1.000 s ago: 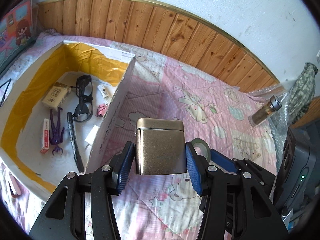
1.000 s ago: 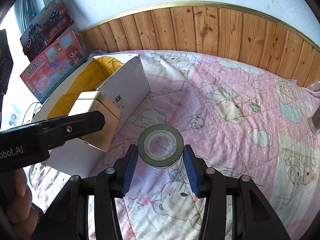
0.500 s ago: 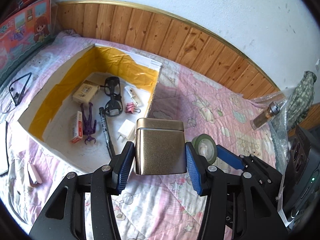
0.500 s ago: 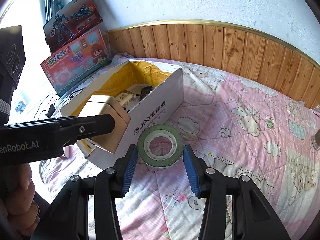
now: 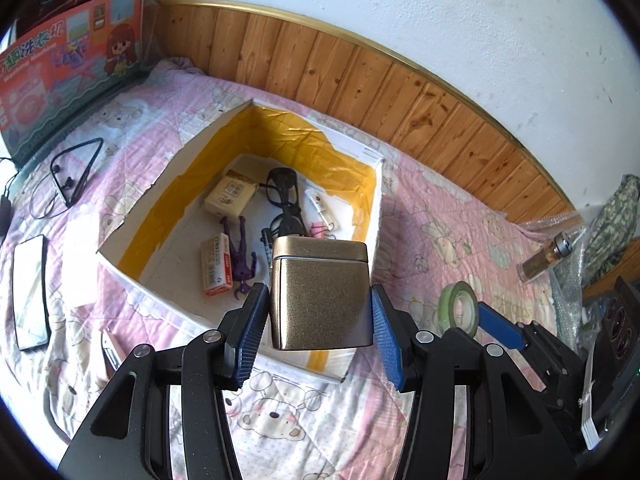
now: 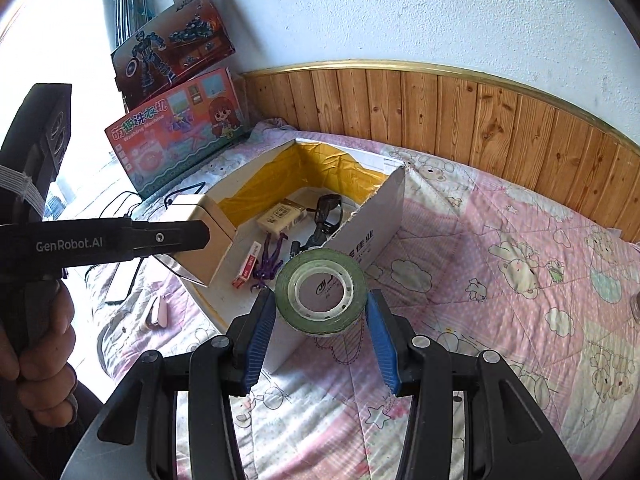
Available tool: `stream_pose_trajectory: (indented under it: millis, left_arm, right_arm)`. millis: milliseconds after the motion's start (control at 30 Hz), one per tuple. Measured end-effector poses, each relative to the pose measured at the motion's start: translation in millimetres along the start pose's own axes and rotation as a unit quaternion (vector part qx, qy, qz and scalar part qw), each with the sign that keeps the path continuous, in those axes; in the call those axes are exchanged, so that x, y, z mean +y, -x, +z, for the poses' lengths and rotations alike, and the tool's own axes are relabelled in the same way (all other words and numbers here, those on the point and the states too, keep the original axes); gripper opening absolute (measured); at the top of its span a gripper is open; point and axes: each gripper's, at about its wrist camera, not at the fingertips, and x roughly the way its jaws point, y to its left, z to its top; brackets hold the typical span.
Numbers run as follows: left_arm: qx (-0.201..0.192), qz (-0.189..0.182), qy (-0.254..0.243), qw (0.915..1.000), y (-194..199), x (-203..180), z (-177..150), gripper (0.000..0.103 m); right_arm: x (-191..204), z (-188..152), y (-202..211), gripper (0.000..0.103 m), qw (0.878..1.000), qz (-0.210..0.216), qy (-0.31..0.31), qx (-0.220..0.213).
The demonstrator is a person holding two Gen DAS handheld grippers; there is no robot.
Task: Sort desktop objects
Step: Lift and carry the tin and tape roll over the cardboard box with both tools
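Above the box (image 5: 362, 216), which already holds glasses (image 5: 286, 196), a purple figure (image 5: 240, 258) and small packs, my left claw (image 5: 318, 314) grips the tin (image 5: 320, 294) while my right claw (image 6: 320, 316), beside it, clamps the tape roll (image 6: 322, 294); both drops remain, I judge.

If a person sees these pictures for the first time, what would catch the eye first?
Probably the gold metal tin clamped in the left gripper, held above the near end of the open white box with its yellow lining. Next, the green tape roll gripped by the right gripper, beside that box over the pink quilt.
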Motion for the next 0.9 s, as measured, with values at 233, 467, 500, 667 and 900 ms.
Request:
stream_pose_trajectory:
  millis: [233, 467, 500, 667, 900]
  left_arm:
    - [0.000, 0.002, 0.023, 0.9997, -6, 30, 11, 0.053]
    - [0.006, 0.007, 0.029, 0.9995, -15, 48, 21, 0.053]
    - [0.007, 0.008, 0.030, 0.9995, -17, 50, 23, 0.053]
    - [0.014, 0.019, 0.032, 0.9992, -28, 61, 29, 0.053]
    - [0.030, 0.022, 0.047, 0.9982, -42, 83, 37, 0.053]
  right_arm:
    - [14, 10, -3, 0.048, 1.000, 0.008, 0.017, -0.001]
    - [31, 24, -12, 0.048, 0.999, 0.007, 0.048, 0.008]
    - [34, 27, -14, 0.048, 0.999, 0.006, 0.053, 0.009]
    - [47, 41, -30, 0.048, 0.996, 0.001, 0.080, 0.024]
    - [63, 68, -59, 0.048, 0.992, -0.007, 0.117, 0.049]
